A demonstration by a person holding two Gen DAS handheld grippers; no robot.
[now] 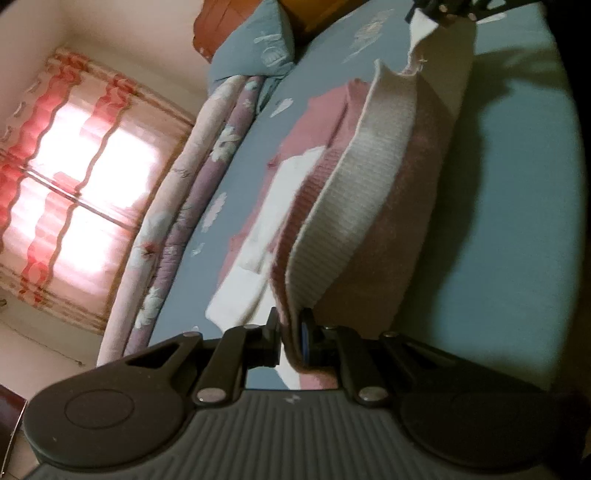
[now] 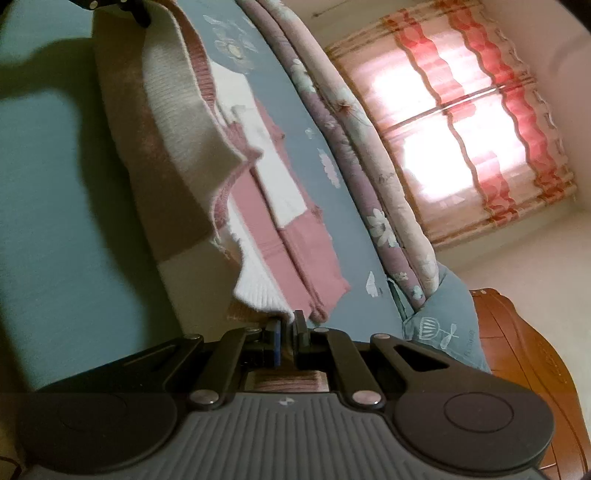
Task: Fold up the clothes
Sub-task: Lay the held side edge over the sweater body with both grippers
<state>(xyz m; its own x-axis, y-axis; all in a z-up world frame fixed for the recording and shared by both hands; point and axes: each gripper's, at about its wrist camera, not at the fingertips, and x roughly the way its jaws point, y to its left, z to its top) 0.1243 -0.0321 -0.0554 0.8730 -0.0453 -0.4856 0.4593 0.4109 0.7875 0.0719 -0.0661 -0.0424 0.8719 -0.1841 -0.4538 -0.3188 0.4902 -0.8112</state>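
1. Left gripper (image 1: pixel 291 341) is pinching one end of the hem of the pink-and-cream knit sweater (image 1: pixel 354 206); jaws are nearly closed, with only the folded knit edge between them.
2. Right gripper (image 2: pixel 287 334) is pinching the opposite end of the same hem; jaws are likewise nearly closed on the ribbed cream edge. It is also showing at the far end of the cloth in the left wrist view (image 1: pixel 447 13).
3. Sweater is hanging stretched between the two grips, its hem raised off the teal bedsheet (image 1: pixel 517 184) while the remainder is lying flat on the bed nearer the quilt.
4. Reason for the hold, judged: gripping both ends of the hem is keeping the edge taut and straight, so the lifted half can be carried over the flat half as one even fold.
5. Reason for the placement, judged: the broad bare sheet is serving as the folding surface; the floral quilt (image 1: pixel 173 229) is lying rolled along the window side, out of the working area.
6. Step in hand, judged: a lengthwise fold is under way, not yet laid down.
7. Counts: grippers, two, both occupied; sweaters, one; rolled quilts, one; blue pillows (image 1: pixel 258 48), one visible; curtained windows (image 1: pixel 70 177), one. No other garment is showing.
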